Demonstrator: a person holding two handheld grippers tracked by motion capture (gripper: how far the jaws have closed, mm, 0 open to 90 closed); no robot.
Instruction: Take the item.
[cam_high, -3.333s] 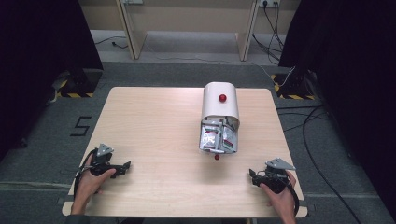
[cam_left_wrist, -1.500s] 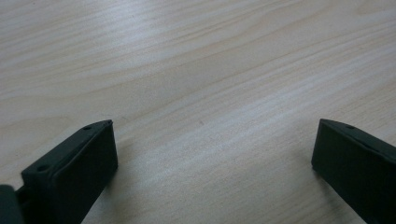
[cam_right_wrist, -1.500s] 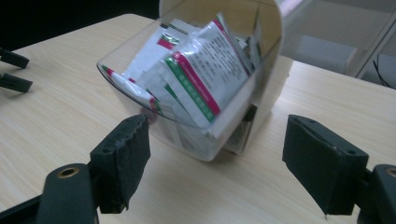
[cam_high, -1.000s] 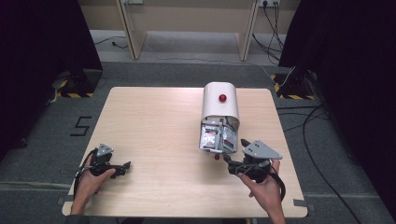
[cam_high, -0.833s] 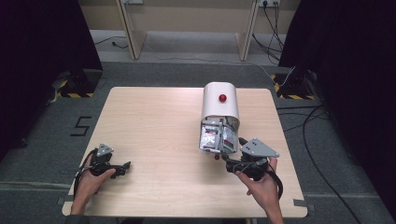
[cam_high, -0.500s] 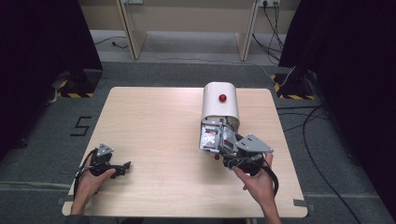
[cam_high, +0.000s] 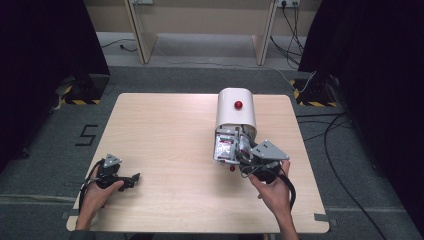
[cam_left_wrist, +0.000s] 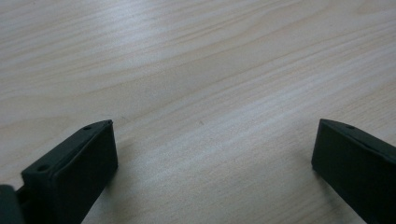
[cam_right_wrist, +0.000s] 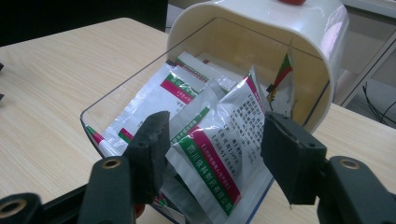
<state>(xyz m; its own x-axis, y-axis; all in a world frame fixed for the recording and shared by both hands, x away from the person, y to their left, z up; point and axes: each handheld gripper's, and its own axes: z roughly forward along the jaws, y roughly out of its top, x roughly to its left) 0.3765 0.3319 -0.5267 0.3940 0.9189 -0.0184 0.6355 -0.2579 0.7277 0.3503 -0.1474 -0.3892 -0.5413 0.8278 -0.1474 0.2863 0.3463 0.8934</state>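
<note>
A white dispenser box (cam_high: 235, 111) with a red knob (cam_high: 238, 105) lies on the table, its clear open drawer (cam_right_wrist: 100, 114) facing me. Several silver sachets (cam_right_wrist: 212, 144) with green and red bands spill from it. My right gripper (cam_high: 243, 156) is at the drawer mouth, open, its jaws on either side of the front sachet (cam_right_wrist: 219, 161) in the right gripper view (cam_right_wrist: 212, 149). My left gripper (cam_high: 134, 178) rests near the table's front left corner, open over bare wood (cam_left_wrist: 212, 149).
The light wood table (cam_high: 160, 130) is bare to the left of the box. Cables (cam_high: 325, 125) trail on the grey floor at the right. Yellow-black striped feet (cam_high: 75, 95) stand beside dark curtains at both sides.
My right gripper has moved from the table's front right corner up and leftward to the drawer mouth. The left gripper has stayed still.
</note>
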